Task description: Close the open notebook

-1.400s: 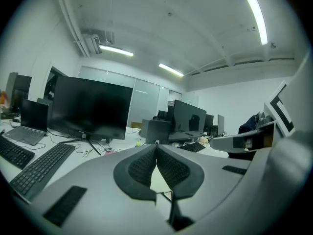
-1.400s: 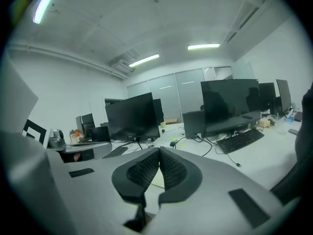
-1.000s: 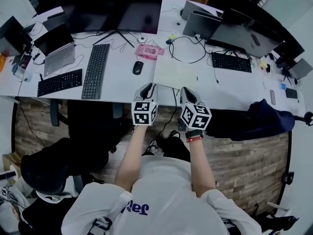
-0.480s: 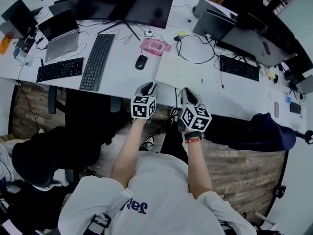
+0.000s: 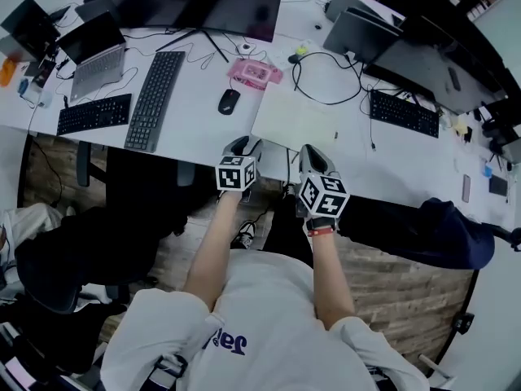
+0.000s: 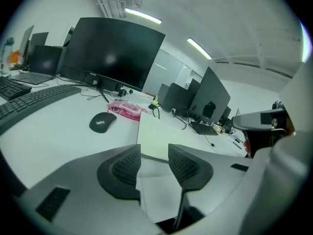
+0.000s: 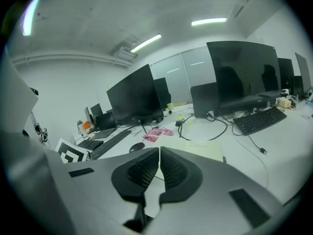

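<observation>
Now the notebook [image 5: 297, 122] lies flat on the desk [image 5: 195, 125].

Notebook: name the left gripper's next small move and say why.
Probably ease the left gripper forward and down to the notebook's near edge. Its jaws are opening with nothing between them, the notebook lies flat on the desk just ahead, and the right gripper is shut, also short of it.

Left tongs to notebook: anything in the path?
Nothing visible. The left tongs, opening with nothing between them, point straight at the near edge of the notebook across the desk. The mouse lies off to the left, with the pink packet beyond it.
</observation>
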